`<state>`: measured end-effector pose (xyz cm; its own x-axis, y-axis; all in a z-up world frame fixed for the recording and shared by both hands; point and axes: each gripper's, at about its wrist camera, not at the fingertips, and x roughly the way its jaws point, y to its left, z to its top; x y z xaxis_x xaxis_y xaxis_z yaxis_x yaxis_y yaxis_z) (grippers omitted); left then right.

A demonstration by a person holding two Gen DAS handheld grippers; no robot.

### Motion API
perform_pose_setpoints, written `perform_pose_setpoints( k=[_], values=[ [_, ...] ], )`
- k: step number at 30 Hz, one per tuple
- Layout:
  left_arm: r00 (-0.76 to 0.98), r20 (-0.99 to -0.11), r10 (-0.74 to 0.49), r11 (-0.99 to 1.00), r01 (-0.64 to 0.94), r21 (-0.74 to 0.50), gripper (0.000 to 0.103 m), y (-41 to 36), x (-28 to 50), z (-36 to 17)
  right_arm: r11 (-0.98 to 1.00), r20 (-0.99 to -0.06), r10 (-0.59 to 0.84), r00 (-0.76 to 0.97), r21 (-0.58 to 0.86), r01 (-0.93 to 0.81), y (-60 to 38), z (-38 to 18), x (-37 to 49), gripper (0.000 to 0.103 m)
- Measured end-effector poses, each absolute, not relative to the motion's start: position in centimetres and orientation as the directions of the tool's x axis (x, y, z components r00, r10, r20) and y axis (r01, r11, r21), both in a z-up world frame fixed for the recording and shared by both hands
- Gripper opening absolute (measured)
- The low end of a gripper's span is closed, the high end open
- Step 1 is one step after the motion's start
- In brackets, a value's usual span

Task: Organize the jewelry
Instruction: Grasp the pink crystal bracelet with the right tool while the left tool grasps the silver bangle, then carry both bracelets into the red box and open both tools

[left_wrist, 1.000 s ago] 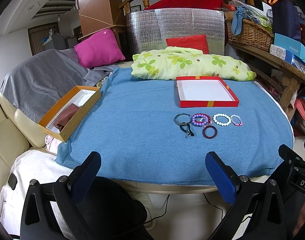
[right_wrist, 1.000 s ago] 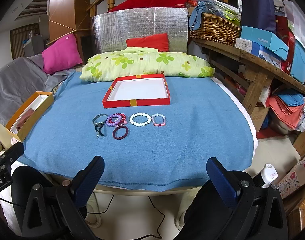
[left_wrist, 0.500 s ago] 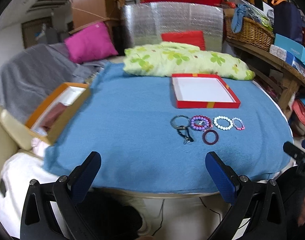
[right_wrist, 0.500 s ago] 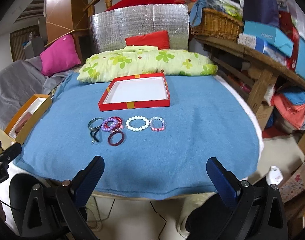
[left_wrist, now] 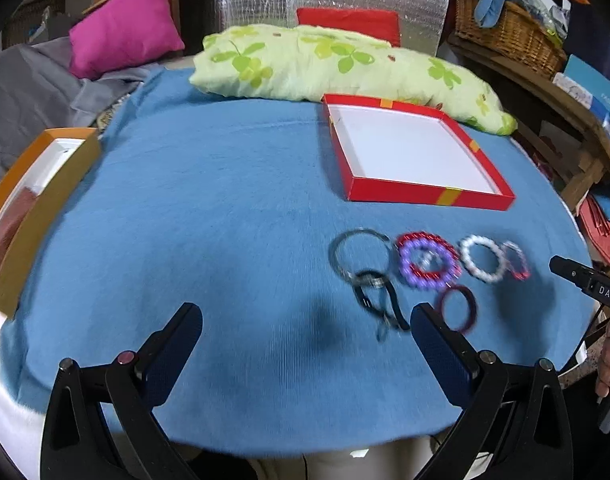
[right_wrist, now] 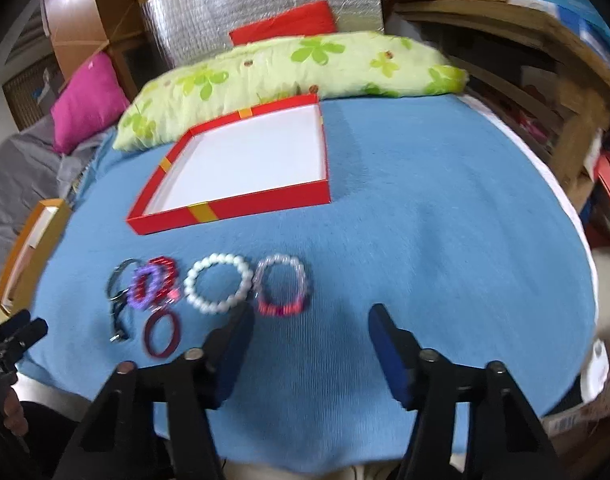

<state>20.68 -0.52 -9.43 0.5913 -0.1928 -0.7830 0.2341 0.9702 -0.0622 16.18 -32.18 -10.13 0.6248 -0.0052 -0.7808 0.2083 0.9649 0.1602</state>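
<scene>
Several bracelets lie in a row on the blue cloth: a silver bangle with a dark cord [left_wrist: 359, 258], a purple and red bead pair [left_wrist: 427, 260], a white bead bracelet [right_wrist: 218, 288], a pink bead bracelet [right_wrist: 281, 290] and a dark red ring [right_wrist: 163, 334]. A shallow red box [right_wrist: 231, 210] with a white floor stands empty behind them and also shows in the left wrist view [left_wrist: 427, 194]. My left gripper [left_wrist: 305, 320] is open over the cloth, left of the ring. My right gripper [right_wrist: 309, 320] is open just before the pink bracelet.
A green floral pillow [left_wrist: 325, 64] lies behind the red box. An orange box [left_wrist: 33, 208] sits at the table's left edge. A wooden shelf with a basket [left_wrist: 509, 36] stands at the right. The table's front edge is close under both grippers.
Both grippers have moved forward and down over the table towards the bracelets. The right gripper's jaws have narrowed. The bracelets and the red box have stayed put.
</scene>
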Motion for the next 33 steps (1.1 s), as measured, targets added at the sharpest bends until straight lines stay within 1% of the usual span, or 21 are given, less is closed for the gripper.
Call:
perform_pose_setpoints(
  k=[2,3,5,6,9,10,11,13,14,15,16,17,18,19,20,22,23,29,31,33],
  values=[
    [0.573,-0.796,-0.195,0.969,0.24,-0.065,0.096,-1.0,22.6,-10.2,0.968,-0.798,0.007,0.603,0.157,0.196,-32.3,-11.0,17.9,0.05],
    [0.555,-0.808,-0.198,0.967,0.244,-0.07,0.094,-1.5,23.9,-10.8,0.969,-0.804,0.009,0.595,0.154,0.193,-32.4,-11.4,18.6,0.05],
    [0.523,-0.826,-0.209,0.965,0.245,-0.089,0.08,-2.0,25.6,-11.7,0.971,-0.812,0.004,0.583,0.143,0.192,-32.6,-12.0,19.7,0.05],
    [0.506,-0.834,-0.219,0.963,0.249,-0.102,0.078,-2.3,26.3,-12.1,0.972,-0.818,0.007,0.575,0.142,0.19,-32.8,-12.4,20.3,0.047],
    [0.472,-0.852,-0.228,0.957,0.272,-0.106,0.07,-3.4,27.6,-13.2,0.976,-0.837,0.004,0.548,0.122,0.179,-32.7,-13.2,21.4,0.045],
    [0.463,-0.856,-0.231,0.955,0.278,-0.107,0.063,-3.6,28.0,-13.5,0.977,-0.844,0.008,0.537,0.121,0.176,-32.8,-13.5,21.7,0.043],
    [0.444,-0.863,-0.239,0.95,0.289,-0.114,0.057,-4.1,28.3,-13.9,0.978,-0.851,0.013,0.525,0.12,0.171,-32.8,-13.8,22.1,0.038],
    [0.443,-0.867,-0.227,0.949,0.3,-0.095,0.056,-4.6,28.5,-14.3,0.982,-0.856,-0.003,0.517,0.095,0.162,-32.6,-14.1,22.6,0.037],
    [0.454,-0.863,-0.219,0.948,0.309,-0.078,0.053,-4.9,28.5,-14.3,0.984,-0.855,-0.009,0.519,0.084,0.156,-32.5,-14.1,22.8,0.036],
    [0.458,-0.862,-0.218,0.946,0.317,-0.071,0.051,-5.2,28.6,-14.3,0.986,-0.853,-0.012,0.521,0.078,0.15,-32.4,-14.1,23.0,0.032],
    [0.462,-0.858,-0.222,0.944,0.323,-0.07,0.046,-5.4,28.7,-14.3,0.987,-0.851,-0.016,0.526,0.07,0.144,-32.4,-14.1,23.2,0.027],
    [0.468,-0.854,-0.227,0.942,0.329,-0.071,0.035,-5.5,28.7,-14.3,0.988,-0.848,-0.019,0.53,0.065,0.139,-32.3,-14.1,23.3,0.017],
    [0.465,-0.854,-0.232,0.939,0.335,-0.073,0.029,-5.6,28.9,-14.4,0.989,-0.846,-0.021,0.533,0.06,0.133,-32.2,-14.2,23.4,0.013],
    [0.463,-0.854,-0.237,0.938,0.339,-0.076,0.018,-5.6,29.0,-14.5,0.99,-0.844,-0.025,0.536,0.052,0.128,-32.1,-14.2,23.4,0.012],
    [0.465,-0.852,-0.242,0.936,0.343,-0.079,0.015,-5.6,29.0,-14.5,0.991,-0.841,-0.027,0.54,0.047,0.124,-32.0,-14.2,23.5,0.009],
    [0.479,-0.845,-0.239,0.934,0.351,-0.065,0.009,-5.7,29.0,-14.4,0.992,-0.838,-0.033,0.545,0.041,0.123,-31.9,-14.1,23.4,0.009],
    [0.484,-0.842,-0.24,0.934,0.353,-0.063,0.008,-5.8,29.2,-14.3,0.991,-0.836,-0.03,0.547,0.047,0.127,-32.0,-14.0,23.4,0.009],
    [0.537,-0.798,-0.274,0.938,0.333,-0.099,0.005,-5.1,29.2,-12.8,0.975,-0.803,0.035,0.595,0.159,0.157,-33.3,-12.8,22.8,0.009],
    [0.558,-0.776,-0.296,0.936,0.331,-0.119,0.005,-4.8,29.2,-12.0,0.971,-0.777,0.057,0.627,0.189,0.146,-33.4,-11.8,22.5,0.009],
    [0.578,-0.76,-0.296,0.935,0.337,-0.108,0.005,-4.9,29.0,-11.3,0.966,-0.743,0.088,0.663,0.227,0.126,-33.4,-10.8,22.2,0.009]
  ],
)
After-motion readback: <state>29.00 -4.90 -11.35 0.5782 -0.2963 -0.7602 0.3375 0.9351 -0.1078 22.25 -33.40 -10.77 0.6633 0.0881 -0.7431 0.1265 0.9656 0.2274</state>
